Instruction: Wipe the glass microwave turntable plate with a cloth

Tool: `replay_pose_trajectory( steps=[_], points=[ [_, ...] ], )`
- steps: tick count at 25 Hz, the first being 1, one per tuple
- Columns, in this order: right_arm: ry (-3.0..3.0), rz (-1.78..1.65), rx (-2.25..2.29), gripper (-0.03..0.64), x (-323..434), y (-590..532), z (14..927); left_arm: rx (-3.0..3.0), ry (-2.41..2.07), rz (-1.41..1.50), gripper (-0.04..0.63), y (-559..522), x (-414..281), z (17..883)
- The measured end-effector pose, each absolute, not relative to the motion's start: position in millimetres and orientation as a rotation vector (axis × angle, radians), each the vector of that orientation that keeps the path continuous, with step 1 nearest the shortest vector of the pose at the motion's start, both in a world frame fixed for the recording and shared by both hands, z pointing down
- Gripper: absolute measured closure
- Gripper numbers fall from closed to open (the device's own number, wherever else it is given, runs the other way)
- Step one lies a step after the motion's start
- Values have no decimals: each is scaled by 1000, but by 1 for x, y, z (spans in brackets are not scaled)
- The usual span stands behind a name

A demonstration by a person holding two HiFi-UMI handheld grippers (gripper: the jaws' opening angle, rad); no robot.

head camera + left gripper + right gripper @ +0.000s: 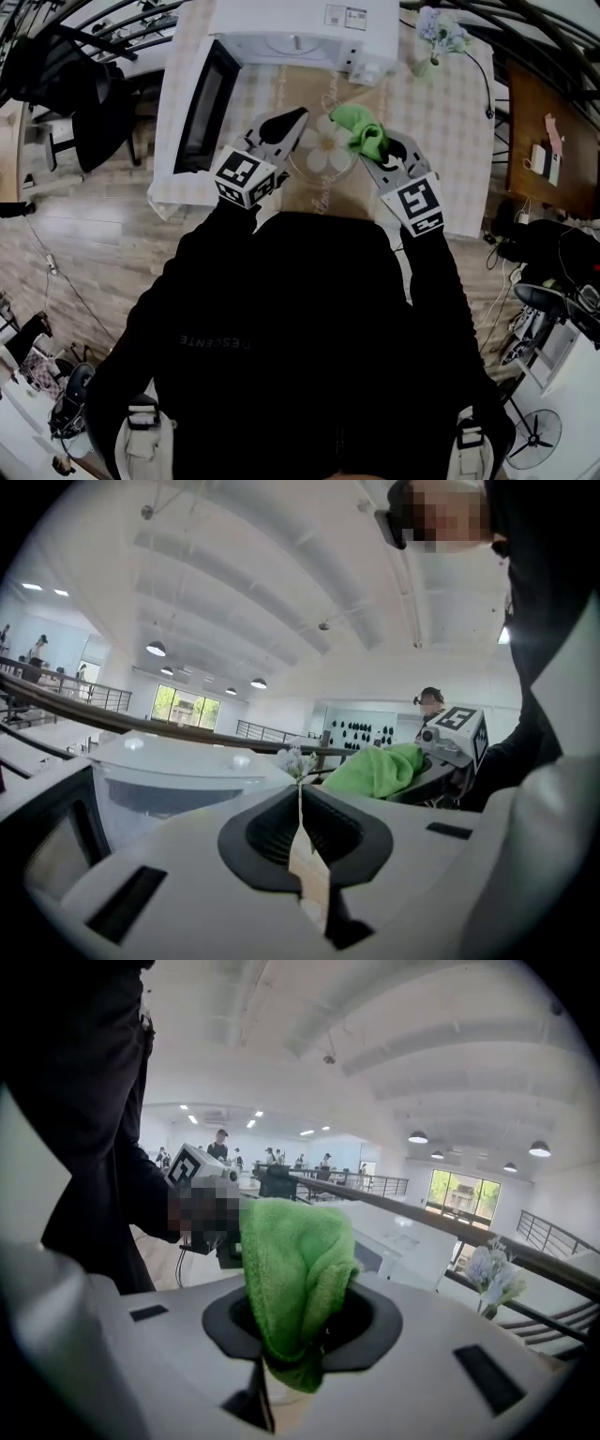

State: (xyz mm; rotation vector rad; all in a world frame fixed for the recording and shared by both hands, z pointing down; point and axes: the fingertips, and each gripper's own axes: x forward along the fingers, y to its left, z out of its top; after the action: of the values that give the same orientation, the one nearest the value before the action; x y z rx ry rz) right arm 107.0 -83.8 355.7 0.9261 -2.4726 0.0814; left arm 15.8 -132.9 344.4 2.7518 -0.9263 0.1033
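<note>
My left gripper [292, 120] has its jaws pressed to a thin slit; I cannot tell whether clear glass sits in it. Only the head view shows the glass turntable plate [319, 180], a faint round rim between my grippers. My right gripper [298, 1358] pinches a bunched, fuzzy green cloth [295, 1260].
</note>
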Motion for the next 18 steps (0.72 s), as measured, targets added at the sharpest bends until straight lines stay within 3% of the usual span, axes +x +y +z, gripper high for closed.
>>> replay_pose_trajectory(
  steps=[10,18],
  points=[
    [-2786,69,1074,503,111,-92,255,2962,-911,-62,572,-123,25,234],
    [-2895,-63,1227,503,124,-83,201,3051,-845,-81,572,-102,41,197]
  ],
)
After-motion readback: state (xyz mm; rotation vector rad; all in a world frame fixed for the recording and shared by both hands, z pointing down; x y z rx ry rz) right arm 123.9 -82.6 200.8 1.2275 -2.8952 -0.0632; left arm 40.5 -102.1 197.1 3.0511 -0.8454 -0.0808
